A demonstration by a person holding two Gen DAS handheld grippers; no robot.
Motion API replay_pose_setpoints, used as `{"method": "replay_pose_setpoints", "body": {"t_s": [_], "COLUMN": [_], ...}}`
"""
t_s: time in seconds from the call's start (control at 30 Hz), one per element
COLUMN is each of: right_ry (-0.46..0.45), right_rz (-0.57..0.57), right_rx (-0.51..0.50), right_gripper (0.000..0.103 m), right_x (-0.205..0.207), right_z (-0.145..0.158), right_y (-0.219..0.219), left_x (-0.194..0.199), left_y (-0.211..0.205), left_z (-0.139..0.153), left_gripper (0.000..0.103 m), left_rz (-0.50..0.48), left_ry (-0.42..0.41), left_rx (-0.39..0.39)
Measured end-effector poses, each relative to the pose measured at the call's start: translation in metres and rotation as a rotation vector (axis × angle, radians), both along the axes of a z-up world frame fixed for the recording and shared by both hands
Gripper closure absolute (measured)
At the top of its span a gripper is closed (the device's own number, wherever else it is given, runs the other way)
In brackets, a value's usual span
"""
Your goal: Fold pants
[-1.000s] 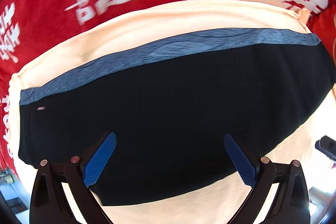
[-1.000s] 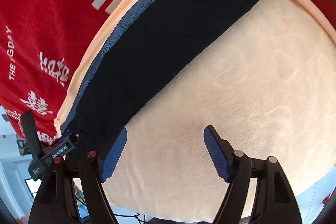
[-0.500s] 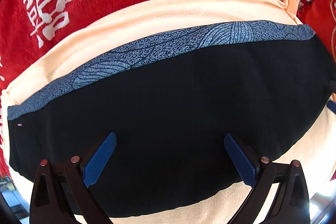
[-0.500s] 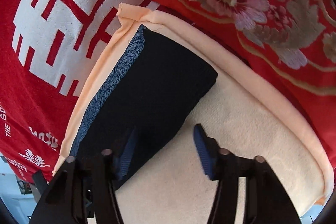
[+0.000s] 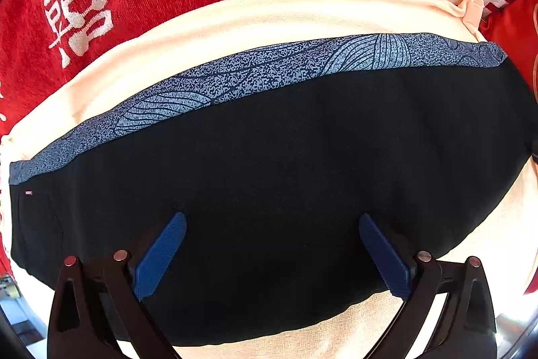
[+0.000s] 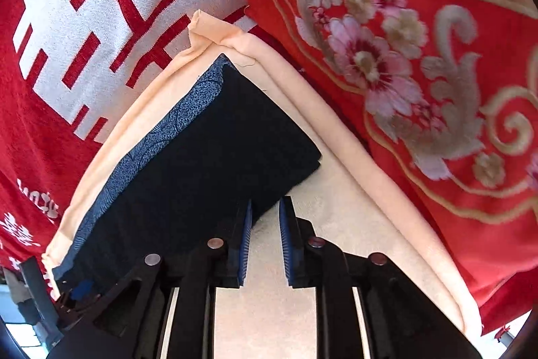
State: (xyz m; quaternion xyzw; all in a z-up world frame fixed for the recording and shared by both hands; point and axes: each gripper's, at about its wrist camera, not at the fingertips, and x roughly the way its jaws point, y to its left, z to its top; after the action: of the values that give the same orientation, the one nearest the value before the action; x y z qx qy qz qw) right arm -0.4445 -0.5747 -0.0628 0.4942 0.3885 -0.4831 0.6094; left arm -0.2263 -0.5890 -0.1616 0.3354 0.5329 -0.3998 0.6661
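The black pants (image 5: pixel 285 157) lie folded into a long strip with a blue-grey patterned waistband (image 5: pixel 269 69) along the far edge. They rest on a cream towel (image 5: pixel 235 15). My left gripper (image 5: pixel 273 218) hangs open and wide over the middle of the strip, nothing between its fingers. In the right wrist view the pants (image 6: pixel 201 157) end in a square corner. My right gripper (image 6: pixel 266 201) stands at the near edge by that corner. Its jaws are closing to a narrow gap. The black edge reaches just between the tips, and the pads do not press on it.
The cream towel (image 6: pixel 336 207) has a rolled hem and lies on red bedding. A red cloth with white characters (image 6: pixel 101 5) lies beyond the pants. A red floral blanket (image 6: pixel 403 56) borders the towel on the right.
My right gripper swung from the pants' long side to their end corner and its jaws narrowed from wide apart to a small gap. The left view slid a little along the pants, jaws unchanged.
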Motion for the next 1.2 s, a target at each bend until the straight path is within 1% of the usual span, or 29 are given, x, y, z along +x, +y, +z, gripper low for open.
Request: {"method": "replay_pose_setpoints", "body": {"t_s": [0.03, 0.1, 0.2, 0.3, 0.37, 0.47, 0.53, 0.7, 0.73, 0.8, 0.83, 0.87, 0.9, 0.93, 0.97, 1.0, 1.07, 1.1, 1.2], "right_ry": [0.008, 0.017, 0.008, -0.02, -0.021, -0.025, -0.007, 0.053, 0.059, 0.102, 0.108, 0.094, 0.061, 0.023, -0.011, -0.043, -0.111, -0.129, -0.105], "right_rz": [-0.01, -0.029, -0.041, -0.005, 0.023, 0.013, 0.011, 0.034, 0.045, 0.067, 0.066, 0.057, 0.046, 0.043, 0.05, 0.062, 0.084, 0.094, 0.139], "right_rx": [-0.005, -0.017, -0.045, -0.079, -0.094, -0.096, -0.103, -0.055, -0.066, -0.097, -0.101, -0.096, -0.09, -0.084, -0.073, -0.055, 0.001, 0.031, 0.106], "right_gripper": [0.083, 0.083, 0.083, 0.083, 0.082, 0.081, 0.081, 0.082, 0.082, 0.081, 0.078, 0.075, 0.065, 0.059, 0.05, 0.047, 0.047, 0.047, 0.047], "right_x": [-0.002, -0.005, -0.005, 0.005, 0.012, 0.015, 0.017, 0.017, 0.018, 0.024, 0.026, 0.026, 0.025, 0.025, 0.026, 0.028, 0.033, 0.037, 0.05], "right_z": [0.003, 0.008, 0.017, 0.026, 0.027, 0.024, 0.018, -0.014, -0.015, -0.01, -0.006, -0.004, 0.0, 0.005, 0.009, 0.01, 0.01, 0.008, -0.002], "right_y": [0.004, 0.01, 0.017, 0.017, 0.012, -0.002, -0.013, -0.04, -0.044, -0.046, -0.046, -0.045, -0.043, -0.039, -0.034, -0.027, -0.005, 0.006, 0.048], "left_x": [0.008, 0.015, 0.027, 0.026, 0.026, 0.027, 0.027, 0.023, 0.023, 0.022, 0.022, 0.021, 0.021, 0.021, 0.02, 0.02, 0.02, 0.02, 0.02], "left_y": [0.011, 0.014, 0.015, 0.016, 0.014, 0.015, 0.015, 0.017, 0.017, 0.018, 0.019, 0.02, 0.021, 0.021, 0.022, 0.023, 0.024, 0.024, 0.03], "left_z": [0.0, -0.005, -0.008, -0.007, -0.007, -0.007, -0.007, -0.008, -0.007, -0.007, -0.007, -0.007, -0.007, -0.007, -0.007, -0.007, -0.006, -0.004, 0.002], "left_gripper": [0.0, 0.0, 0.0, 0.0, 0.0, 0.0, 0.0, 0.0, 0.0, 0.0, 0.0, 0.0, 0.0, 0.0, 0.0, 0.0, 0.0, 0.0, 0.0], "left_rz": [-0.001, -0.002, -0.003, -0.007, -0.007, -0.007, -0.009, -0.008, -0.009, -0.01, -0.01, -0.011, -0.012, -0.013, -0.014, -0.014, -0.013, -0.013, -0.016], "left_ry": [0.002, 0.008, 0.014, 0.011, 0.011, 0.011, 0.009, 0.008, 0.009, 0.011, 0.014, 0.015, 0.016, 0.018, 0.019, 0.02, 0.022, 0.023, 0.016], "left_rx": [-0.001, -0.001, 0.002, 0.003, 0.003, 0.002, 0.0, -0.003, -0.004, -0.005, -0.006, -0.006, -0.008, -0.009, -0.01, -0.01, -0.011, -0.013, -0.022]}}
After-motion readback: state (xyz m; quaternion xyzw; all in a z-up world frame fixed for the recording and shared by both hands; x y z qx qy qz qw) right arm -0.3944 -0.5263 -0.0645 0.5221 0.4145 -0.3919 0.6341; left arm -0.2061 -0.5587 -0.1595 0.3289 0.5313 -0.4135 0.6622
